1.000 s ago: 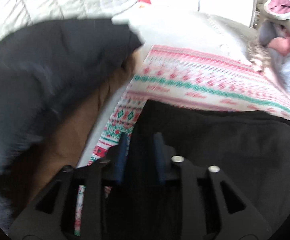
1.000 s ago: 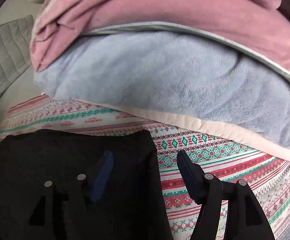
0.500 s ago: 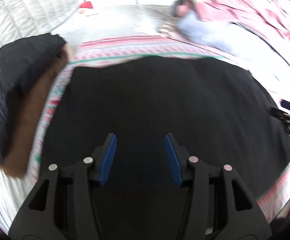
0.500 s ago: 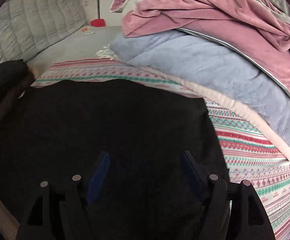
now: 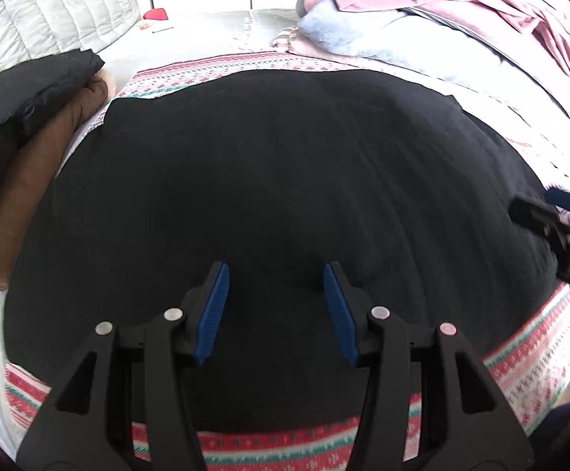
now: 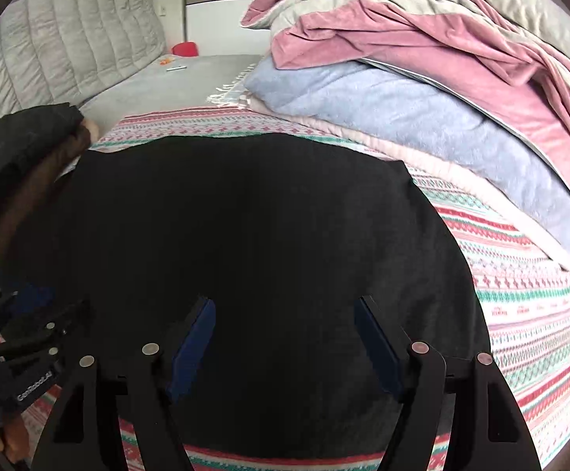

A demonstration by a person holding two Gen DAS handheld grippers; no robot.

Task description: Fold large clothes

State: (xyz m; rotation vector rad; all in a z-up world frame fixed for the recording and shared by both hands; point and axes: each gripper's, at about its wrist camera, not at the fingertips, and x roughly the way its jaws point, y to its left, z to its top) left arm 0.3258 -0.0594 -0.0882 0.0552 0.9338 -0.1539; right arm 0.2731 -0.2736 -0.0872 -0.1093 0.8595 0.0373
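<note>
A large black garment (image 5: 277, 157) lies spread flat on a red, green and white patterned blanket (image 5: 520, 353); the right wrist view shows the same garment (image 6: 245, 216). My left gripper (image 5: 276, 271) hovers over its near part, open, with nothing between the blue pads. My right gripper (image 6: 285, 302) hangs over the garment's near right part, open wider and just as empty. Each gripper shows at the edge of the other's view: the right gripper (image 5: 551, 216) at the garment's right edge, the left gripper (image 6: 18, 329) at its left edge.
A folded dark jacket (image 5: 22, 98) on a brown garment (image 5: 30, 180) is stacked left of the black one. A light blue blanket (image 6: 402, 117) and a pink blanket (image 6: 422, 51) are piled at the right. A grey quilted headboard (image 6: 69, 39) stands behind.
Both grippers have drawn back from the garment's far edge toward its near side. The left jaws, narrow around black cloth before, now stand wider and empty. The whole garment has come into view.
</note>
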